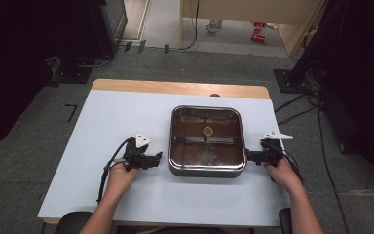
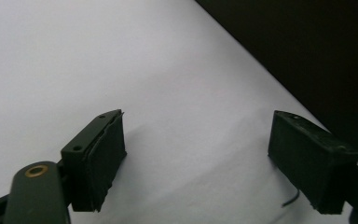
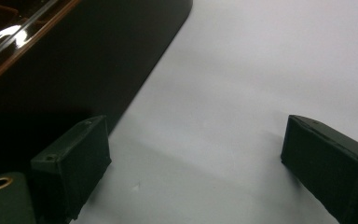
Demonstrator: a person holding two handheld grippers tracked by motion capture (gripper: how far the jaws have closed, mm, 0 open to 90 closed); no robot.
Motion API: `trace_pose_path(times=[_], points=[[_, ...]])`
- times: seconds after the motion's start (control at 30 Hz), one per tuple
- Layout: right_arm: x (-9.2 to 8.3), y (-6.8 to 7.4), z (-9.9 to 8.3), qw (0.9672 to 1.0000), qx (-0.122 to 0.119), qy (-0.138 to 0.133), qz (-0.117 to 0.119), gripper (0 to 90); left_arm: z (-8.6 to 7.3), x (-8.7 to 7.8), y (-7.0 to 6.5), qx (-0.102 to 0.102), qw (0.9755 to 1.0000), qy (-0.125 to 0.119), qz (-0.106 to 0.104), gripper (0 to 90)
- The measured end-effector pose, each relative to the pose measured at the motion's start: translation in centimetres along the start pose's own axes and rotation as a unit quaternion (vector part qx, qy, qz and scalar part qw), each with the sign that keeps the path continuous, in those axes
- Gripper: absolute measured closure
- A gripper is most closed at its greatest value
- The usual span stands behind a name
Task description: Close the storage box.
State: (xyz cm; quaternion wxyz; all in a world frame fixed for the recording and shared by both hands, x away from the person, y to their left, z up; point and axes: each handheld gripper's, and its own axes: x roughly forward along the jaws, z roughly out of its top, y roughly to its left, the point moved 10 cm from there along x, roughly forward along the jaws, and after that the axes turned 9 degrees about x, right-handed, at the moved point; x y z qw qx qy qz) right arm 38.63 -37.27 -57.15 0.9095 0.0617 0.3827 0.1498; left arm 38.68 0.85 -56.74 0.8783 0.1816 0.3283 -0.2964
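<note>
A square metal pan (image 1: 207, 141) with rounded corners sits at the centre of the frame on the white-covered desk (image 1: 102, 126), and nothing in it looks handled yet — whatever the job is, it appears to be at its very start. The left gripper (image 1: 148, 159) rests on the desk just left of the pan, its jaws wide apart over bare white surface with nothing between them. The right gripper (image 1: 253, 156) lies at the pan's right edge — very near or touching, hard to say — its jaws also spread and empty. The pan has a shiny, reflective rim, a dark brownish inside with a small round yellowish piece (image 1: 208, 130) near the middle, and smooth dark outer walls. The jaw pads look matte black and slightly rough-edged.
</note>
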Motion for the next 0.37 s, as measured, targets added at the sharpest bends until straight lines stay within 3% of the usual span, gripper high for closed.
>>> trace_pose_path(times=[0.37], points=[[0.00, -0.01, 0.00, 1.0000, 0.000, 0.000, 0.000, 7.3, -0.04, 0.03, 0.05, -0.008, 1.0000, 0.001, 0.005, 14.1]])
